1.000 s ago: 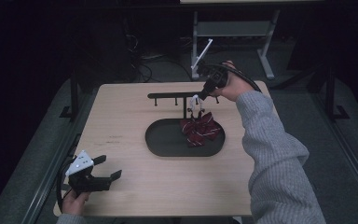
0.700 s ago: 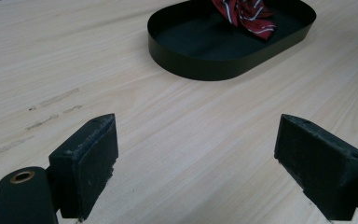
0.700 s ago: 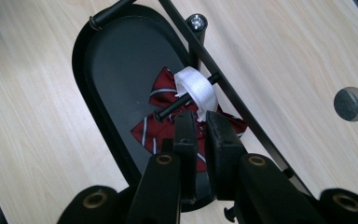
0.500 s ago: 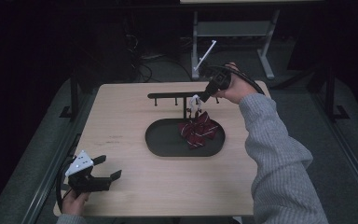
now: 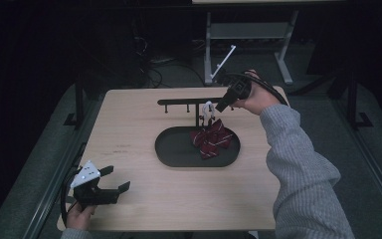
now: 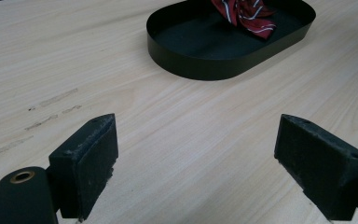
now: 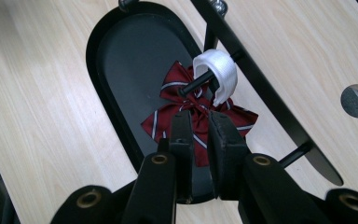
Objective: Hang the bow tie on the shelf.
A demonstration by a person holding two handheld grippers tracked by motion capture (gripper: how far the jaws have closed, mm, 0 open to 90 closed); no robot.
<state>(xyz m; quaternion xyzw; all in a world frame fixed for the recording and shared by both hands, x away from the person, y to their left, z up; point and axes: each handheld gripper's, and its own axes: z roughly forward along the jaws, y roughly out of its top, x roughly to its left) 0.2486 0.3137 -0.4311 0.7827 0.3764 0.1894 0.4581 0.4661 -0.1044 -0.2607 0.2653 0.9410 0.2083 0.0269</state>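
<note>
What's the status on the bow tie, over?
Left gripper open, idle near table's front corner. Right gripper jaws just opening, a narrow gap above the bow tie. Its white loop is hung on the rack peg. Nothing in the way.

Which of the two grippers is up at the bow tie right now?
The right gripper, held above the rack beside the red striped bow tie hanging by its white loop. The left gripper rests open near the table's front corner.

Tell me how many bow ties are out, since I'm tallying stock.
1: the red striped bow tie hangs by its white strap from a peg of the black rack, resting over the black tray.
</note>
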